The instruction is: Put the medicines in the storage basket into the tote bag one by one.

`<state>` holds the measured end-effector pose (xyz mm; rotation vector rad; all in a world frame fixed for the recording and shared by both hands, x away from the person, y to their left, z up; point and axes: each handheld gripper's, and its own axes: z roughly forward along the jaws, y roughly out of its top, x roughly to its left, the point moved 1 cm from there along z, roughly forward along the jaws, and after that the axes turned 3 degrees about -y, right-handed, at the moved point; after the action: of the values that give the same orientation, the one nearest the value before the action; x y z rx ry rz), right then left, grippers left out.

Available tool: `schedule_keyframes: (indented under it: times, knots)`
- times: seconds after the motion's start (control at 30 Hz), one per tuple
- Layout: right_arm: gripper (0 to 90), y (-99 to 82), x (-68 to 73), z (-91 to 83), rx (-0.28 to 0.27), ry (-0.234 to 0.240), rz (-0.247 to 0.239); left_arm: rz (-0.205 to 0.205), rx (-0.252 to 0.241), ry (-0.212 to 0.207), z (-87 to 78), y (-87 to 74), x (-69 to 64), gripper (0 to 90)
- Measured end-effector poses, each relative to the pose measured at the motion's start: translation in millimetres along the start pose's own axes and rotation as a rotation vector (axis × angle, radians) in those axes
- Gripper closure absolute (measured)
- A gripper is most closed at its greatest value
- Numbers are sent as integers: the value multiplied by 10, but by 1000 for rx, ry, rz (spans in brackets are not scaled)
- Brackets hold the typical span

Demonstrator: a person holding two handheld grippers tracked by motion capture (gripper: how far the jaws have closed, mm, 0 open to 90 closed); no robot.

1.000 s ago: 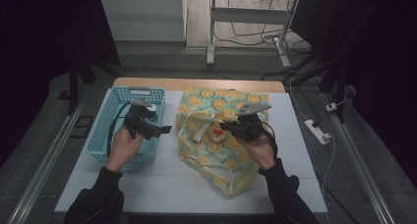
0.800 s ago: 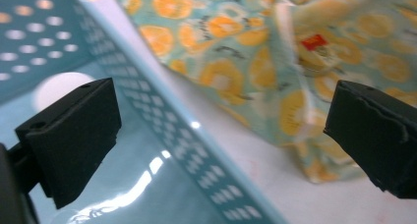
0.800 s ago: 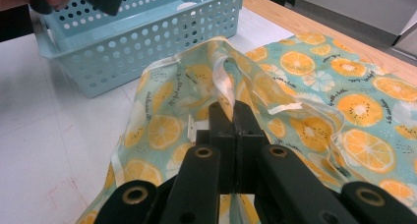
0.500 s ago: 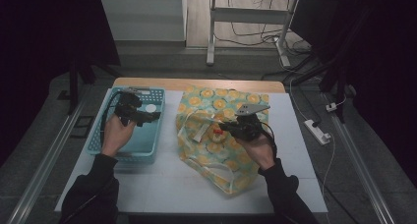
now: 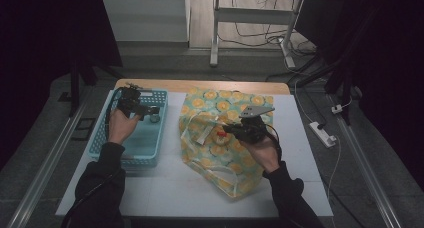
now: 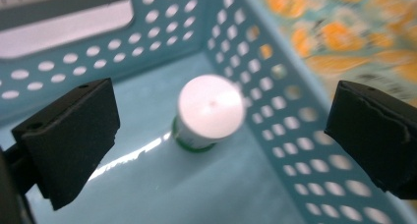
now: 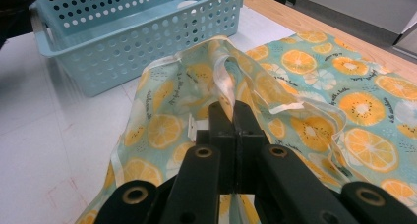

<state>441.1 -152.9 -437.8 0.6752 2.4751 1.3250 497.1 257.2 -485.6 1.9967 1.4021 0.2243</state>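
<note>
Here the left gripper (image 5: 150, 109) is hovering over the far end of the light-blue perforated basket (image 5: 107, 150), which is standing on the left part of the white surface (image 5: 170, 193). In the left gripper view its two black jaws are standing wide apart with nothing between the pads, one at each side of the frame. Below and between them, a small white-capped container (image 6: 209, 111) with a green band at its base is standing upright on the basket floor, close to the perforated side wall that faces the bag; neither pad is touching it. In the high view the same container is appearing as a small pale shape just beside the gripper tips.

The right gripper (image 5: 227, 131) is lying over the orange-slice-patterned fabric bag (image 5: 250, 160), which is spread on the surface to the right of the basket, apart from it. In the right gripper view the jaws are pressing together on a raised fold of the bag's pale-edged rim (image 7: 223, 81), holding it up above the rest of the cloth. A white strap (image 7: 295, 107) is running along the rim to the right of the pinched fold. The person's right hand (image 5: 265, 155) is holding that gripper from below, with its cable trailing back along the sleeve.
</note>
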Motion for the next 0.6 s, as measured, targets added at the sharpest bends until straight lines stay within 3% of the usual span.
schedule_keyframes:
  times: [0.13, 0.2, 0.27, 0.37, 0.5, 0.6]
  knots:
    - [899, -1, 0, 1, 1, 1, -2, -4, 38, 12, 98, 7, 42, 8]
    - [899, -1, 1, 3, 1, 1, -1, 12, 52, 41, 132, 15, 44, 26]
    - [899, -2, 3, 6, 3, 2, -2, 18, 67, 35, 180, 23, 42, 45]
    - [899, -4, 6, 12, 5, 2, -3, 51, 107, 63, 238, 40, 20, 91]
    - [899, -8, 8, 21, 7, 1, -4, 86, 149, 92, 280, 75, -28, 225]
    - [899, -10, 13, 25, 8, 2, -5, 85, 172, 69, 295, 81, -40, 377]
